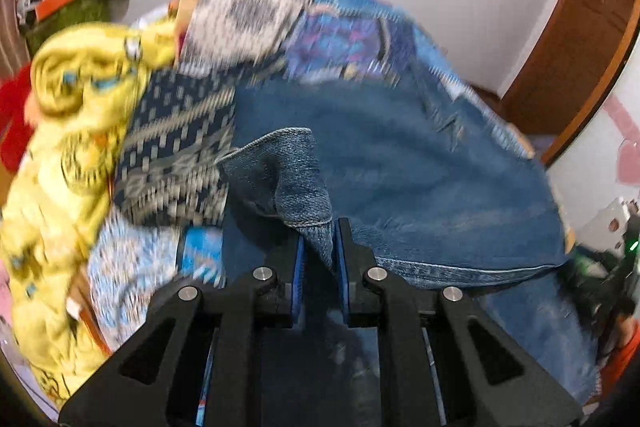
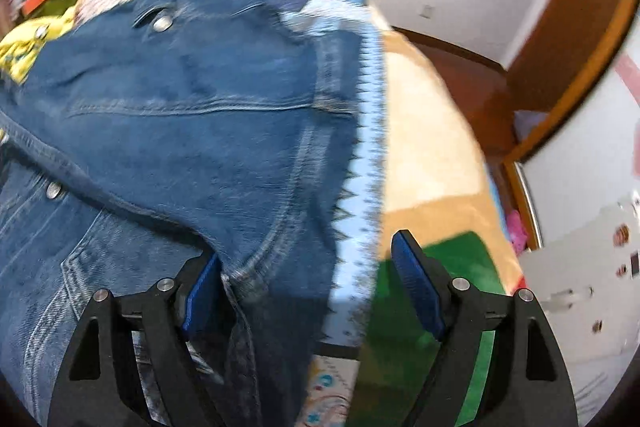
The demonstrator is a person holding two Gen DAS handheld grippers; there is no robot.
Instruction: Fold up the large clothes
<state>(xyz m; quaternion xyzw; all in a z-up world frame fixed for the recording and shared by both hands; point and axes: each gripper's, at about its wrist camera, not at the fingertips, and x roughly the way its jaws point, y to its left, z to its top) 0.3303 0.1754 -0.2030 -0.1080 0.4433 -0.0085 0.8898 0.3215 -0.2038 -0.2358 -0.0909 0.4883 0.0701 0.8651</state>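
The room had white walls and a brown wooden door frame at about 2 o'clock, and you were working over a bed covered with a patterned patchwork blanket. The denim jacket lay spread on this blanket, filling the middle of both wrist views. At 9 o'clock in the left view there was a crumpled yellow garment, pushed aside, probably to keep the working area free.

Your left gripper was closed on a corner of the denim, and the cloth stood up between the two blue pads. I think you held it by the hem so that the edge could be carried over the jacket as one fold.

Your right gripper was wide apart and held nothing. Its left pad was against the jacket near a curved seam, and its right pad was over the blanket's light blue zigzag border side, beyond the jacket's edge. Judging by this, it was placed to take the opposite edge. Both pictures were blurred by motion, so small details were not sure. The fold looked only started.
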